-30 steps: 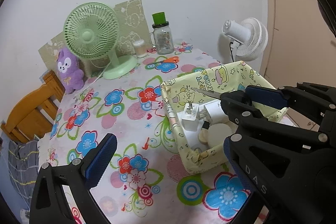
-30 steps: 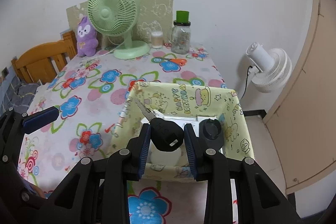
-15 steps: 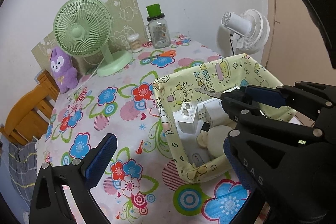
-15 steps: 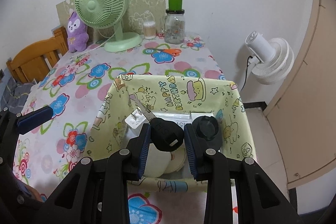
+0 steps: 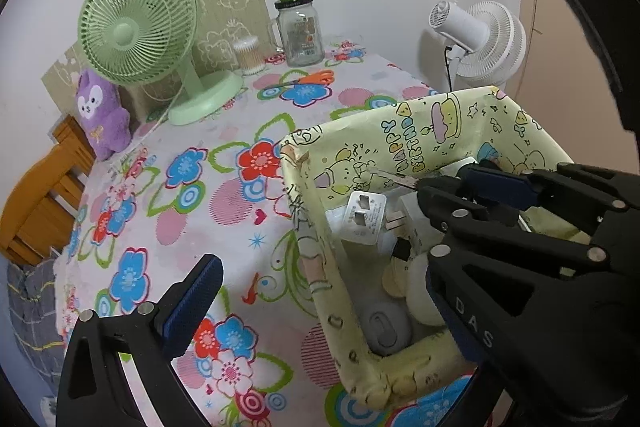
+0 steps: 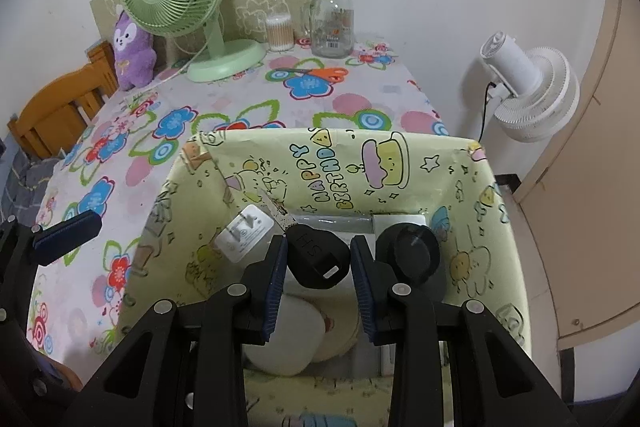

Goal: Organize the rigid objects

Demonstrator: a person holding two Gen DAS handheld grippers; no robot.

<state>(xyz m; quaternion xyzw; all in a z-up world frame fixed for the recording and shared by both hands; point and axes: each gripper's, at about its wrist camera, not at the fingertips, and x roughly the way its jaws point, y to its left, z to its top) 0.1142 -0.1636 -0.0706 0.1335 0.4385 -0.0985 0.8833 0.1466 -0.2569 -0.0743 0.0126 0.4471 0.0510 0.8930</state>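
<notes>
A black-headed key [image 6: 318,257] sits clamped between the two blue-padded fingers of the right gripper [image 6: 319,269] at the centre of the right wrist view, its metal blade angled toward the upper left. The key hangs over the open top of a pale yellow fabric basket [image 6: 352,163] printed with "Happy Birthday" cartoons. Inside the basket, a white plug adapter [image 6: 246,233] lies just left of the key, a black round knob-like piece [image 6: 410,253] just right of it, and a white rounded object [image 6: 284,339] lies below. In the left wrist view, the left gripper [image 5: 316,303] stands wide apart and holds nothing, one finger over the tablecloth at lower left and the other at lower right of the frame. The basket rests on a floral tablecloth [image 5: 192,195]. Toward the top of the frame stand a green desk fan [image 5: 138,31], a purple plush toy [image 5: 102,119], a glass jar with a green lid [image 5: 298,27] and orange scissors [image 5: 310,79]. A white fan [image 5: 480,39] stands beyond the table's edge at upper right.
</notes>
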